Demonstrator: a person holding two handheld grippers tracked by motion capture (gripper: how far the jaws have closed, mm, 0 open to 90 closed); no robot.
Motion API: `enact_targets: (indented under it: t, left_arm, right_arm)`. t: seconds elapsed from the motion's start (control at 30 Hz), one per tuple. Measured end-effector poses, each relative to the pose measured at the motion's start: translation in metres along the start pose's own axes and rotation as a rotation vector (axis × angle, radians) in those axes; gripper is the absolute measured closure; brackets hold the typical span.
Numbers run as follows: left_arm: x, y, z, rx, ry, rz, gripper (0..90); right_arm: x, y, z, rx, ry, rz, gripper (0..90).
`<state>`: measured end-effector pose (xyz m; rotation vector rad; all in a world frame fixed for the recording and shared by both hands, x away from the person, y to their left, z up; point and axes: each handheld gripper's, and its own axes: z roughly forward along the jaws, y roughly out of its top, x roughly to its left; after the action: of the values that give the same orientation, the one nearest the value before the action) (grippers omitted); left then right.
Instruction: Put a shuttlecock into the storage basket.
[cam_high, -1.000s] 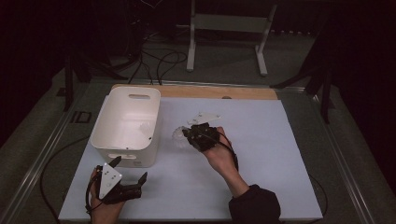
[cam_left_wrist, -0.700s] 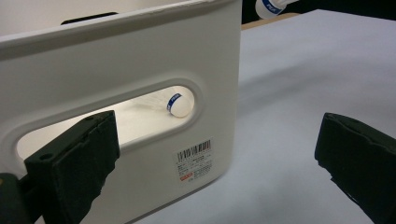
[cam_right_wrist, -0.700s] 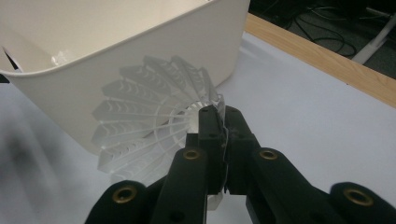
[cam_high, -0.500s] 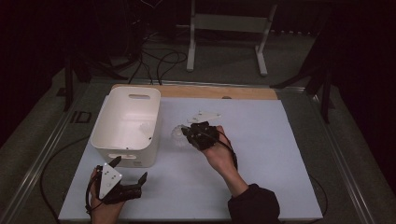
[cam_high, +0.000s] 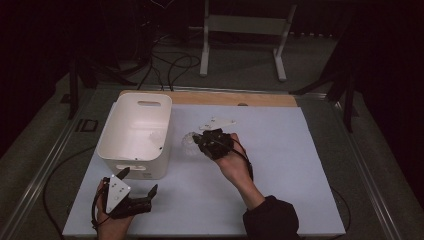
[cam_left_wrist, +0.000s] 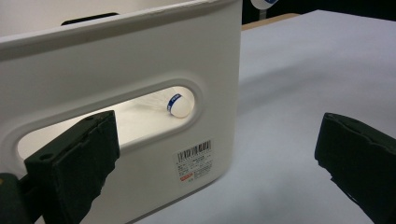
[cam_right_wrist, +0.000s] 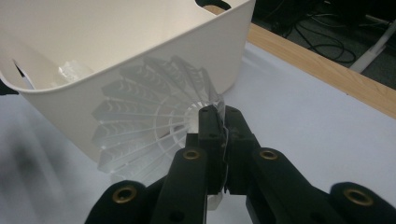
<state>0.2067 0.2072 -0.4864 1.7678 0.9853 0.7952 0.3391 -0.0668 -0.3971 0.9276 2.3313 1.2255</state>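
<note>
One shuttlecock in hand: a clear plastic shuttlecock (cam_right_wrist: 154, 126) is pinched by the edge of its skirt in the right claw (cam_right_wrist: 219, 116), held just beside the right-hand wall of the white bin (cam_high: 135, 142), above the counter (cam_high: 280, 165).
Second shuttlecock: another one, white cork with a blue band (cam_left_wrist: 179, 105), already lies inside the bin, seen through the handle slot in the left claw view.
Right claw: jaws pressed together on a thin slice of the skirt rim; only the tips hold it.
Left claw: the left claw (cam_high: 131, 195) rests on the counter at the bin's near wall, jaws wide apart with nothing between them.
Risk, slip: the grip is on flexible ribbing, so the skirt could, I judge, bend and slide out during a lift, dropping the shuttlecock onto the counter short of the bin.
Risk, rim strike: the skirt sits below the rim level in the right claw view; a sideways move without first rising would likely catch the wall and knock the shuttlecock loose.
Risk, bin shift: the bin looks light, and a bump could push it, since the left claw is not bracing it.
Nearby clutter: a flat white piece (cam_high: 218, 122) lies just behind the right hand (cam_high: 235, 165); a backward swing might brush it.
</note>
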Motion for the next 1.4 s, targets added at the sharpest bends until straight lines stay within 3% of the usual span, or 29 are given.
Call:
enact_targets:
  t: [1.4]
  left_arm:
    - [0.0, 0.0, 0.0, -0.001, 0.0, 0.0, 0.6]
  right_arm:
    - [0.004, 0.015, -0.001, -0.044, 0.02, -0.001, 87.7]
